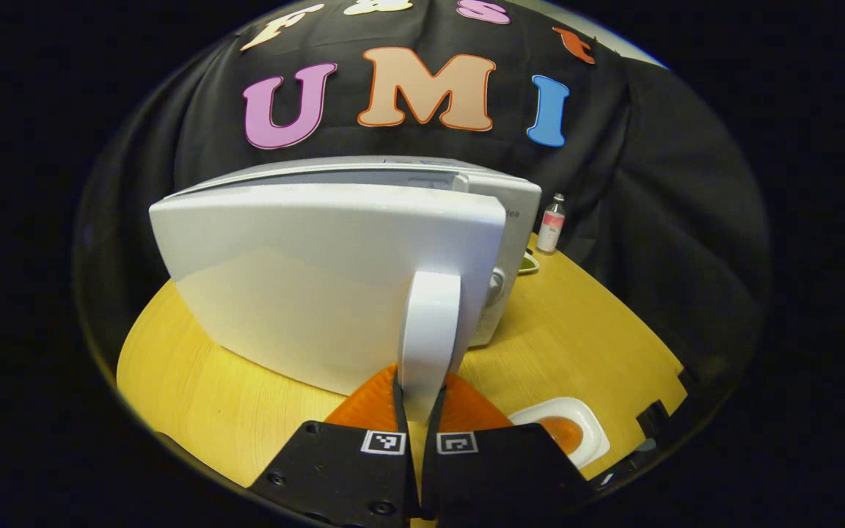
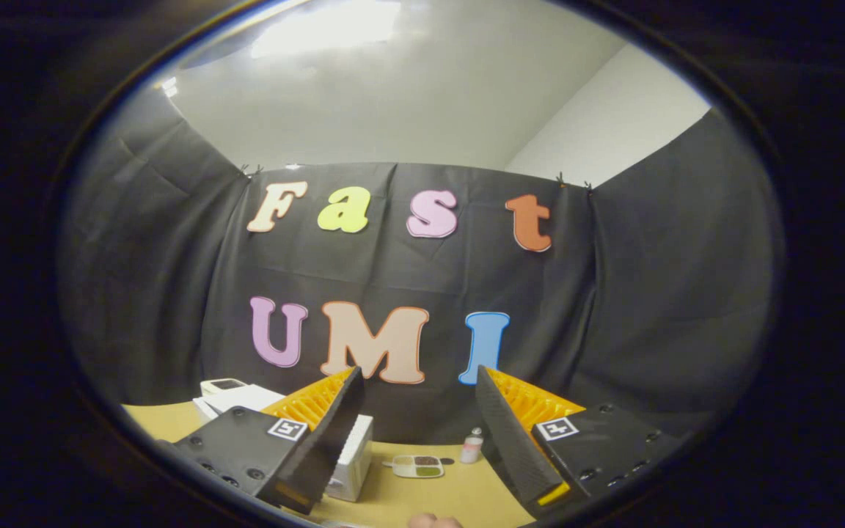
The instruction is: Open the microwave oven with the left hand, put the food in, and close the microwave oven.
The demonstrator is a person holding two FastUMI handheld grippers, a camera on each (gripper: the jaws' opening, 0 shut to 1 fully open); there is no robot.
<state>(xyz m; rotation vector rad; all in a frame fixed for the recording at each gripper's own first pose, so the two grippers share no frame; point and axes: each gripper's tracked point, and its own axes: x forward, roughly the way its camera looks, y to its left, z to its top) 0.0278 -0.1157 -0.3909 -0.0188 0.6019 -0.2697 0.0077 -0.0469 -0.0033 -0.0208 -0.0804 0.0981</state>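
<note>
- White plastic made up the microwave oven (image 1: 334, 286), which stood on the yellow wooden worktop (image 1: 576, 330) toward its back edge, close to the black cloth wall (image 1: 657, 183).
- Its door (image 1: 305, 293) was swung partly out from the body, and the upright white door handle (image 1: 430, 330) stood at the door's free edge.
- At the bottom of the left gripper view, the left gripper (image 1: 419, 411) was closed narrowly on the lower end of that handle, one finger pressing on each side.
- Near the worktop's front edge, just right of the left gripper, lay a white dish (image 1: 565, 429) with orange food (image 1: 562, 433) in it, partly hidden behind the gripper's body.
- By the worktop's back edge, right of the oven, stood a small bottle (image 1: 551, 224) with a pink label; a small tray (image 1: 527, 262) lay beside the oven's right side, mostly hidden.
- In the right gripper view, the right gripper (image 2: 419, 411) was held high with its fingers spread wide and nothing between them, tilted up toward the cloth wall and the pale ceiling (image 2: 393, 88).
- Beyond it, that view also showed the oven (image 2: 353, 462), a sectioned tray (image 2: 419, 466) and the bottle (image 2: 472, 446) on the worktop.
</note>
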